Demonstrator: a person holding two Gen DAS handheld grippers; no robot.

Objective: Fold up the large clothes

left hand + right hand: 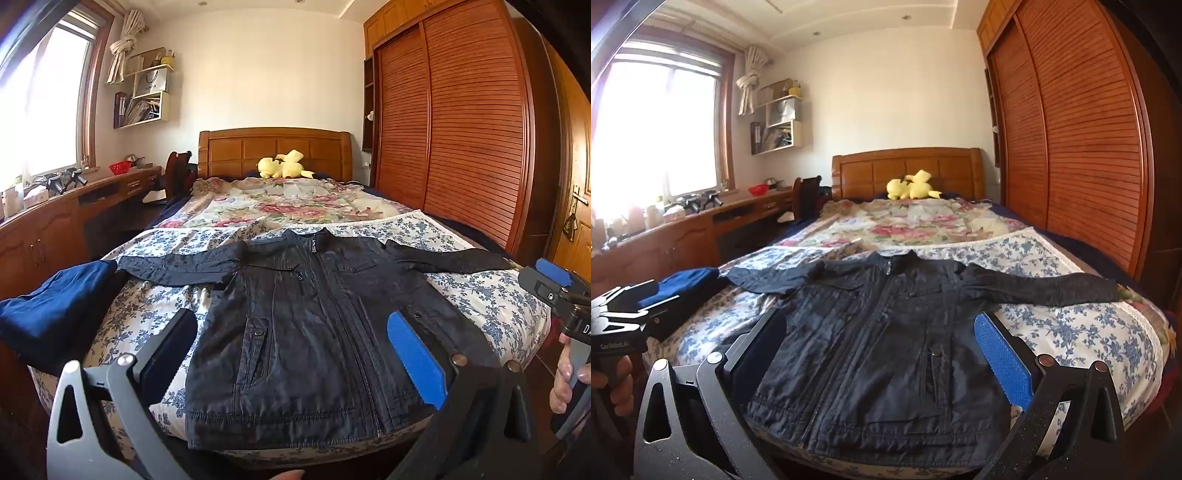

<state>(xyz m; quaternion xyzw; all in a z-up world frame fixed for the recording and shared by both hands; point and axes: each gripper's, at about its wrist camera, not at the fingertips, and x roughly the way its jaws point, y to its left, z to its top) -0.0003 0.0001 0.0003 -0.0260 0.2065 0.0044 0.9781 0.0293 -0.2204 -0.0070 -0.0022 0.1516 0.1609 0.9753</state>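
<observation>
Left wrist view: your left gripper (291,354) wide open, empty — dark zipped jacket (314,332) flat on floral bedspread (480,295), unfolded. Right wrist view: right gripper (882,354) wide open, empty — sleeve (1045,290) likely first; pinch cuff.

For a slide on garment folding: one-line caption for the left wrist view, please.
Open left gripper hovers over a dark zipped jacket spread flat, sleeves out, on a floral bedspread.

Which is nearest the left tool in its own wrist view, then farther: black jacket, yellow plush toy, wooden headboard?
1. black jacket, spread flat on the bed's near end, below the left tool.
2. yellow plush toy, at the bed's far end.
3. wooden headboard, behind the toy.
</observation>
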